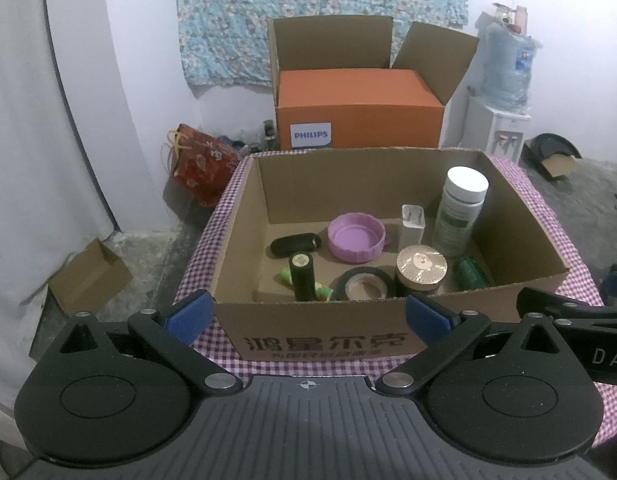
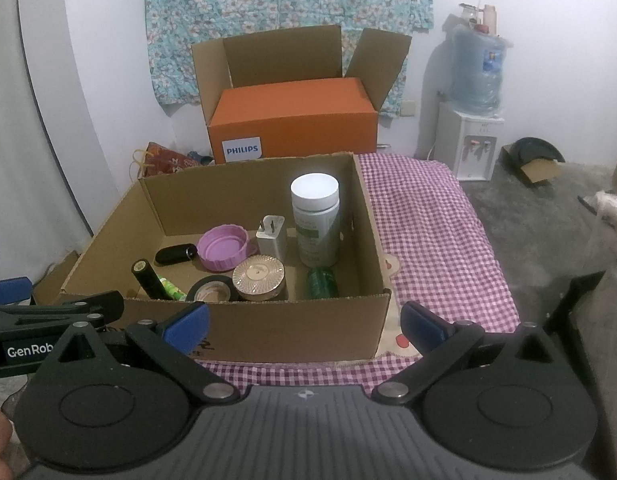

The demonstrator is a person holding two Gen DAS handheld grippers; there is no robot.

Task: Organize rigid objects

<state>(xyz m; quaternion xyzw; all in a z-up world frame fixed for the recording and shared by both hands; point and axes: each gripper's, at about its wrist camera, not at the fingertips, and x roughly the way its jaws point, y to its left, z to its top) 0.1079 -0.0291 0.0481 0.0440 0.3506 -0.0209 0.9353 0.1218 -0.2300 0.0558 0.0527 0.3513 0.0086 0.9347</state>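
Note:
An open cardboard box (image 1: 520, 216) (image 2: 372, 236) stands on a purple checked cloth. In it are a white-capped bottle (image 1: 460, 212) (image 2: 315, 220), a white charger (image 1: 412, 226) (image 2: 271, 236), a purple lid (image 1: 356, 236) (image 2: 223, 247), a black case (image 1: 294, 245) (image 2: 174, 254), a black tube (image 1: 302, 276) (image 2: 146, 278), a green tube (image 1: 322, 290), a tape roll (image 1: 364, 284) (image 2: 212, 289), a gold-lidded jar (image 1: 420, 274) (image 2: 258, 278) and a green bottle (image 1: 470, 272) (image 2: 321, 282). My left gripper (image 1: 306, 316) and right gripper (image 2: 304, 322) are open and empty, just short of the box's near wall.
The checked cloth (image 2: 436, 232) covers the surface to the right of the box. An orange Philips box (image 1: 356, 116) stands behind. A water dispenser (image 2: 468, 148) is at the back right. A red bag (image 1: 200, 168) and a small carton (image 1: 88, 276) lie on the floor at left.

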